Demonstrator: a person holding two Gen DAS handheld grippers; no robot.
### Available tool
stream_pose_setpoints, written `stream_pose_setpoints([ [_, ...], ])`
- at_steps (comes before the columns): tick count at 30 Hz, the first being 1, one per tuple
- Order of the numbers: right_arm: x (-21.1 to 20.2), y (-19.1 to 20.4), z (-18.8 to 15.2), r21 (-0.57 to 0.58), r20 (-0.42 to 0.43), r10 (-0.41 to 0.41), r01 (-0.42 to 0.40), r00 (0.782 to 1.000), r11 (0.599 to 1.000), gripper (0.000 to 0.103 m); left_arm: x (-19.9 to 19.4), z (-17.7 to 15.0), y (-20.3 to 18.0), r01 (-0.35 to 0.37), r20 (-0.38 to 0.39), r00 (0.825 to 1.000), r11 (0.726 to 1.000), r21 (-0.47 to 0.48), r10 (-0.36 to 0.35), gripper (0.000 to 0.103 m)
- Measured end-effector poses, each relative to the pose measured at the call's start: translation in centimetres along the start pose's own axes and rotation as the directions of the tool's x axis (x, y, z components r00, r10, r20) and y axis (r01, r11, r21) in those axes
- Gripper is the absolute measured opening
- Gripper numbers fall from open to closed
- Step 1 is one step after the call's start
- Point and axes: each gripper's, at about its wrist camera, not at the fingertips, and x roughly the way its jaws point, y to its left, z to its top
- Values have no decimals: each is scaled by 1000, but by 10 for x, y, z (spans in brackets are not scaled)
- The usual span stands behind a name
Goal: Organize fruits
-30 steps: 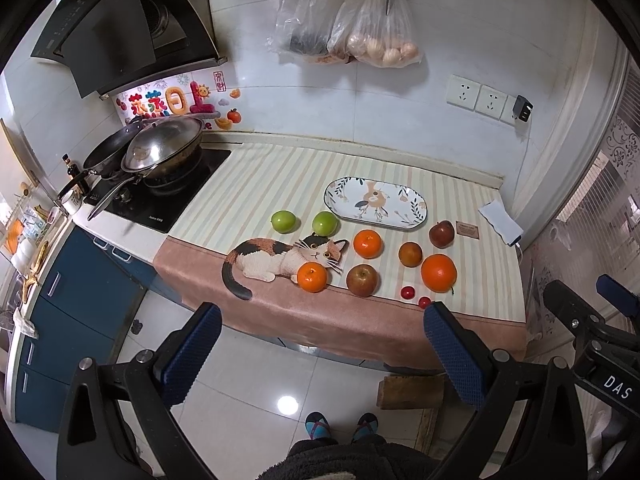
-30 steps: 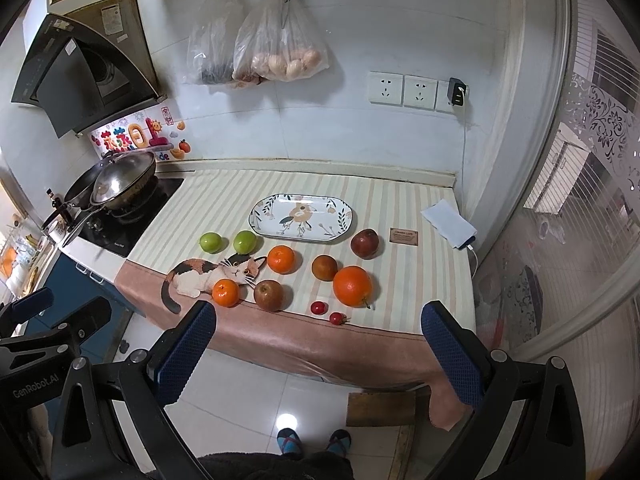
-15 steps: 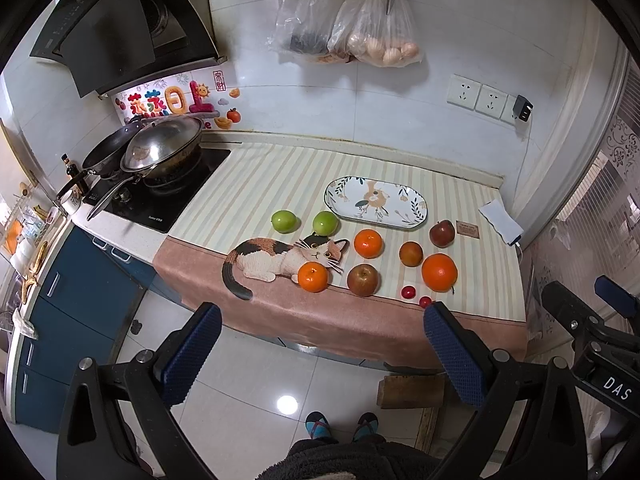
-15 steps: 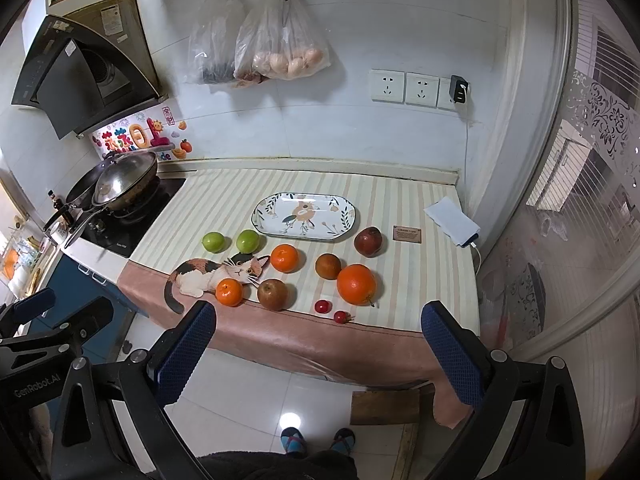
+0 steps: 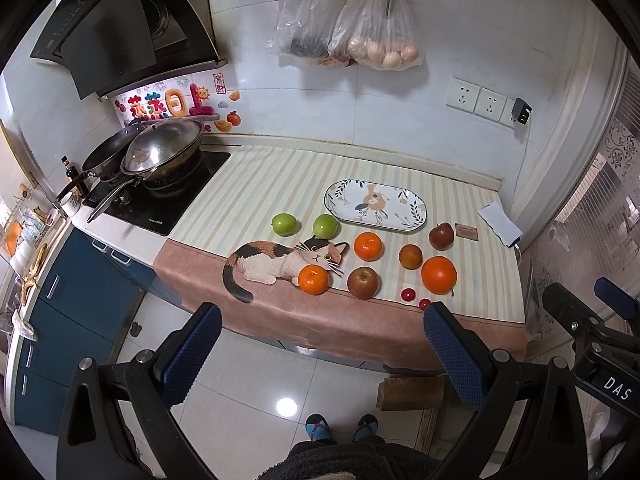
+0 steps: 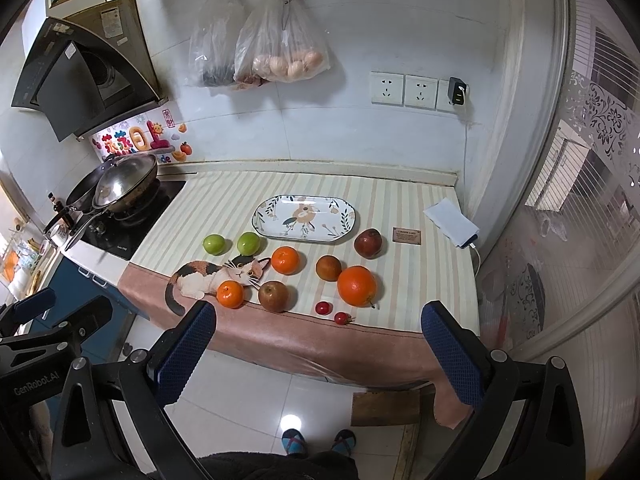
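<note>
Both grippers are being held well back from the counter, above the floor, with nothing between their fingers: the left gripper [image 5: 320, 354] and the right gripper [image 6: 318, 354] are each being carried with the jaws spread wide. The fruits are lying ahead of and below both sets of jaws, scattered on the striped cloth [image 6: 224, 204] in front of the empty oval plate [image 6: 305, 218], whose long axis is running left to right across the counter. Two green apples [image 6: 231, 243] are sitting on the left side, just beside the plate's left end; the large orange [image 6: 357, 285] and the dark red apple [image 6: 368, 243] are lying to the right, so the right gripper is judged the nearer for those, the left for the green ones. Two small red fruits [image 6: 332, 312] and the front tangerine [image 6: 230, 294] are resting close to the cloth's front border, near the counter edge, where a nudge could be sending them rolling off. The fruits are standing mostly apart, so room for a descent from above is being left around each, and the plate's surface is lying open.
</note>
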Motion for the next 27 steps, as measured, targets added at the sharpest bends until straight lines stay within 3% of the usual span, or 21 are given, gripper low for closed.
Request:
stream_pose_setpoints([
  [20, -1, -5, 3, 18, 6, 9, -9, 1000, 1000, 103, -4, 5, -5, 4, -1, 1000, 1000, 1, -4, 103],
  [27, 12, -14, 4, 98, 12, 48, -49, 999, 994, 103, 7, 17, -3, -19, 29, 999, 1000, 1, 19, 103],
])
